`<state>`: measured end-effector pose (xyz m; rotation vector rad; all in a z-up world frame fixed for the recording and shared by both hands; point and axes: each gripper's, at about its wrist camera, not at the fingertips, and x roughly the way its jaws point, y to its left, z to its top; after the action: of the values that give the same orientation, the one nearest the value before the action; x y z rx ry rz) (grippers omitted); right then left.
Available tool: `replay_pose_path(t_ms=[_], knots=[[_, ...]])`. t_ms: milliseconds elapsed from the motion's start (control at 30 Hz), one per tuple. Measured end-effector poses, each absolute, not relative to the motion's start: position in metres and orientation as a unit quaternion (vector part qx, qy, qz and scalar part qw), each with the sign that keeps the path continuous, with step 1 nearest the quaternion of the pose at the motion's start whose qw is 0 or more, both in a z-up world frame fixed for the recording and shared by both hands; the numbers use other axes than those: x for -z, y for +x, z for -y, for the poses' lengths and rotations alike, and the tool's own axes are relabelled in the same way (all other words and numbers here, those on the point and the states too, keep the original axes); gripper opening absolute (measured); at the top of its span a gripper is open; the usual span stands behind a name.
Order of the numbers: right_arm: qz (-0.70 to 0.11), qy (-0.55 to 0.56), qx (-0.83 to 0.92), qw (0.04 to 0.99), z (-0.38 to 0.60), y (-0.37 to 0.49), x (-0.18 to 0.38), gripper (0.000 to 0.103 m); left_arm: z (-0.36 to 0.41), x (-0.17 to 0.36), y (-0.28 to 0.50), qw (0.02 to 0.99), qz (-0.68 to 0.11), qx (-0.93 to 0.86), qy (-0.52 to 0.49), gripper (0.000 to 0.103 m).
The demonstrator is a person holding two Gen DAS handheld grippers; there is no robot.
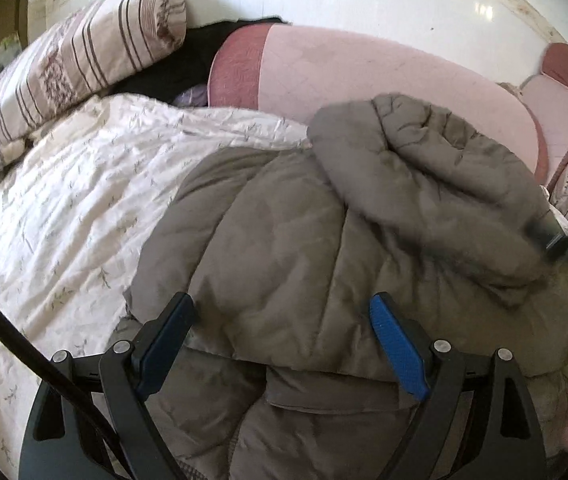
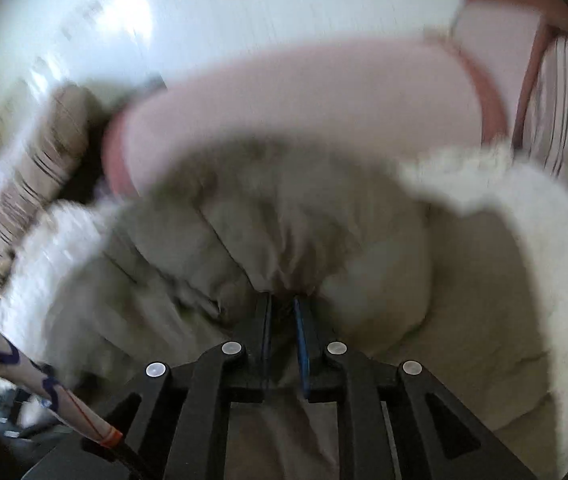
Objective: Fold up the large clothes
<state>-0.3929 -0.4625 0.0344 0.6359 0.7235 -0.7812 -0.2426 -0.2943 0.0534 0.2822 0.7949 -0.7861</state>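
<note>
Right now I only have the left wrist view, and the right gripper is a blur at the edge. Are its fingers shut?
Observer: Yes. The right gripper is closed to a thin gap and seems to pinch a fold of the jacket.
Operator: Anything beside the jacket on that side?
Observer: White fluffy fabric lies to the jacket's right in the right wrist view, though that view is blurred.

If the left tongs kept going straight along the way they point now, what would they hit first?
Most likely the grey-brown padded jacket: the left tongs stand open right above its quilted body, which fills the space ahead of them. How near they already are is hard to judge.
</note>
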Motion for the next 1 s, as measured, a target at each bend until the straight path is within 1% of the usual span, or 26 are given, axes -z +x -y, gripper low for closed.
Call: replay_pose_path(t_ms=[67, 167, 233, 333, 400, 467, 567, 700, 767, 833, 900, 933, 1000], knots=[[-0.354, 0.296, 0.358, 0.811, 0.464, -0.388, -0.01, 0.012, 0.295, -0.052, -0.243, 0.836, -0.38, 0.374, 0.133, 0.089], [-0.347, 0.267, 0.361, 0.823, 0.457, -0.388, -0.012, 0.012, 0.295, -0.053, -0.246, 0.838, -0.371, 0.374, 0.14, 0.089], [-0.344, 0.254, 0.368, 0.826, 0.45, -0.391, -0.028, 0.012, 0.293, -0.055, -0.246, 0.839, -0.372, 0.375, 0.132, 0.089], [-0.305, 0.221, 0.359, 0.854, 0.427, -0.393, -0.062, 0.012, 0.285, -0.064, -0.244, 0.843, -0.369, 0.374, 0.11, 0.089], [-0.285, 0.207, 0.346, 0.869, 0.414, -0.387, -0.079, 0.014, 0.28, -0.07, -0.239, 0.851, -0.364, 0.366, 0.099, 0.089], [-0.284, 0.21, 0.32, 0.879, 0.407, -0.378, -0.085, 0.017, 0.274, -0.075, -0.234, 0.858, -0.36, 0.356, 0.09, 0.089], [-0.309, 0.205, 0.291, 0.882, 0.4, -0.352, -0.074, 0.017, 0.269, -0.073, -0.223, 0.863, -0.367, 0.335, 0.088, 0.089], [-0.372, 0.227, 0.271, 0.858, 0.404, -0.323, -0.029, 0.018, 0.271, -0.055, -0.209, 0.851, -0.407, 0.318, 0.096, 0.089], [-0.371, 0.224, 0.268, 0.86, 0.403, -0.326, -0.03, 0.017, 0.273, -0.049, -0.206, 0.845, -0.419, 0.318, 0.094, 0.089], [-0.359, 0.235, 0.265, 0.863, 0.408, -0.334, -0.046, 0.017, 0.271, -0.052, -0.207, 0.847, -0.414, 0.32, 0.092, 0.089], [-0.309, 0.249, 0.271, 0.877, 0.416, -0.359, -0.073, 0.017, 0.269, -0.057, -0.208, 0.851, -0.405, 0.323, 0.083, 0.089], [-0.297, 0.246, 0.281, 0.879, 0.418, -0.368, -0.08, 0.017, 0.268, -0.059, -0.208, 0.852, -0.403, 0.325, 0.079, 0.089], [-0.278, 0.228, 0.343, 0.868, 0.429, -0.394, -0.093, 0.018, 0.266, -0.063, -0.212, 0.853, -0.397, 0.331, 0.073, 0.089]])
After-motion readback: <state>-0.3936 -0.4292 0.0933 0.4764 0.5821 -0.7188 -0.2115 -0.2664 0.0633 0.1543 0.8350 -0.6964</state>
